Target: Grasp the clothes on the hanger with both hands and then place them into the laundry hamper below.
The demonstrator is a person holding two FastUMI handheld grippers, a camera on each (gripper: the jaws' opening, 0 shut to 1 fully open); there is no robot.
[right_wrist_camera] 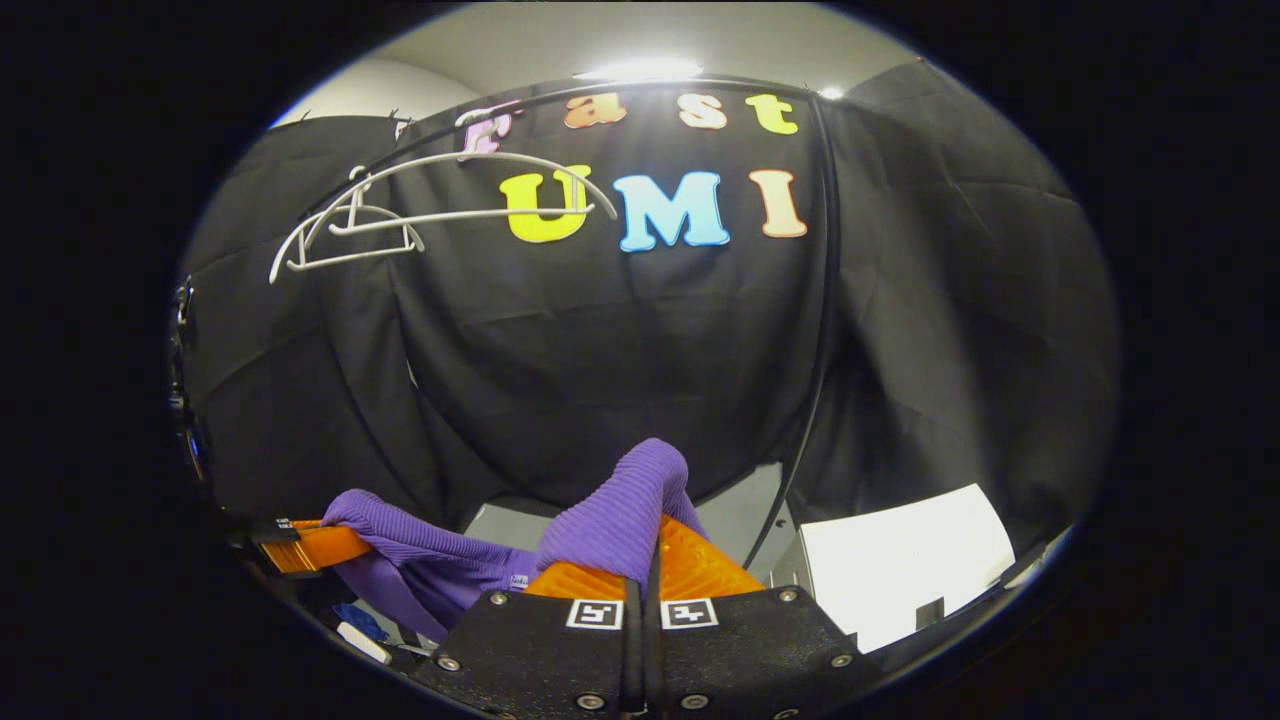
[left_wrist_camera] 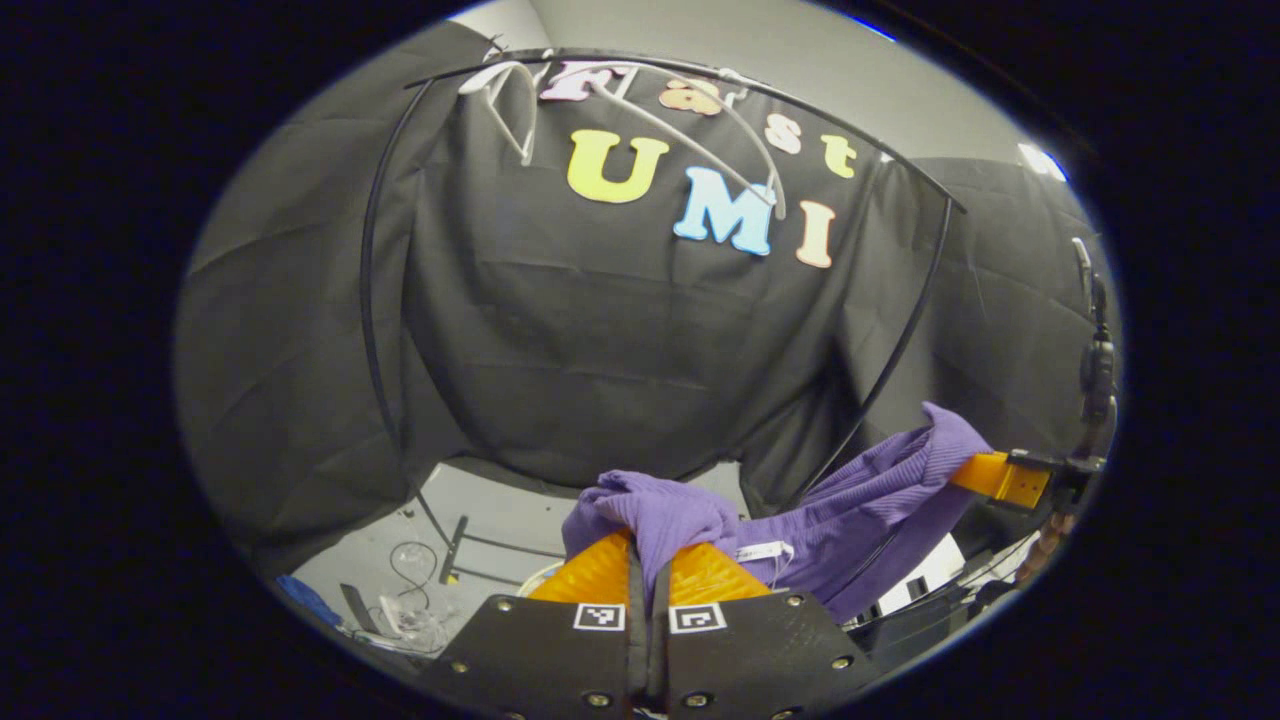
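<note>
— What do you get from the left gripper view that the other one lacks?

— From it I see the floor point(left_wrist_camera: 520, 520) under the rail, with loose cables point(left_wrist_camera: 415, 590) lying on it, and a pale curved rim point(left_wrist_camera: 535, 578) just left of my left tongs point(left_wrist_camera: 648, 560); I cannot tell what that rim belongs to. The right gripper view gives me a white box-like thing point(right_wrist_camera: 900, 560) low on the right instead. Both views take in the white hangers point(left_wrist_camera: 640, 120) hooked on the black rail point(left_wrist_camera: 700, 75) high above, bare.

— And the clothes?

— A purple knitted garment point(left_wrist_camera: 850, 500) is strung between my two tongs, well below the hangers. My left tongs are pressed together on one bunched end of it, the cloth bulging up out of the closed tips. In the same view the garment runs off to the right, where my right tongs point(left_wrist_camera: 1000, 478) pinch its far end, with a white tag point(left_wrist_camera: 765, 551) dangling from the middle.

— The right side agrees?

— Yes. In the right gripper view my right tongs point(right_wrist_camera: 650, 560) pinch a ribbed fold that stands up between the tips, and the cloth sags away left to my left tongs point(right_wrist_camera: 330, 545).

— Anything in the way?

— The rail's black upright point(left_wrist_camera: 880, 380) stands just behind the garment.
</note>
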